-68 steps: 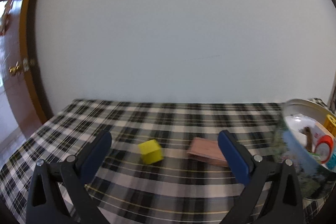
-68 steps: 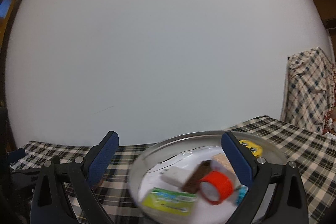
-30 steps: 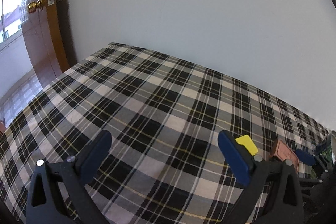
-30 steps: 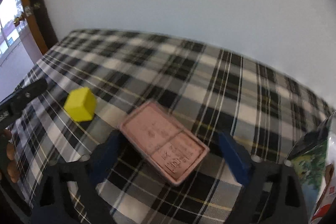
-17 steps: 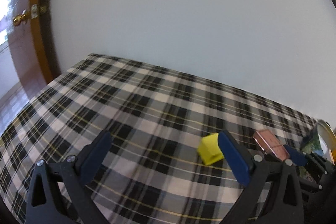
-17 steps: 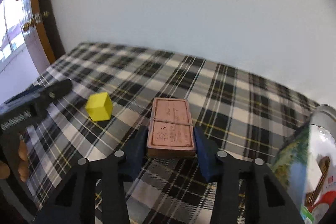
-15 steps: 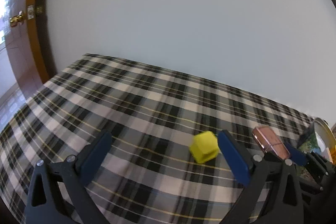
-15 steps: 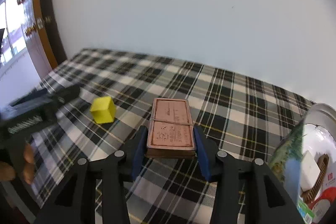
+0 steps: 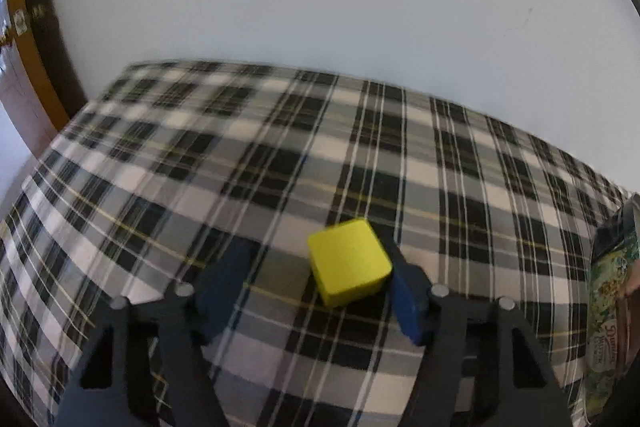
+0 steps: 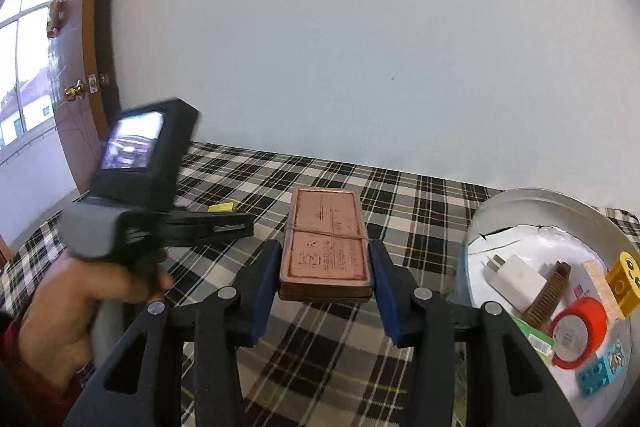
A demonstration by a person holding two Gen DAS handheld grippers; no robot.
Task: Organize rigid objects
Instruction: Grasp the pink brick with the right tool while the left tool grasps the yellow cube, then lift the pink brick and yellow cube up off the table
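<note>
A yellow cube [image 9: 349,262] sits on the plaid tablecloth [image 9: 240,163]. My left gripper [image 9: 312,287] is open around it: the right finger [image 9: 404,291] touches the cube's side, the left finger [image 9: 224,283] stands apart. My right gripper [image 10: 322,277] is shut on a flat copper-coloured box [image 10: 325,247] bound with a rubber band and holds it above the cloth. In the right wrist view the left gripper [image 10: 224,223] is held by a hand at the left, with a sliver of the yellow cube [image 10: 222,207] behind it.
A round metal tin [image 10: 520,199] at the right holds a white charger [image 10: 516,279], a brown comb [image 10: 546,293], red tape [image 10: 576,331], yellow and blue blocks. Its printed side [image 9: 608,291] shows at the left wrist view's right edge. A wooden door [image 10: 72,75] stands left.
My left gripper has moved in on the yellow cube and narrowed around it. My right gripper has lifted the copper box and turned toward the tin.
</note>
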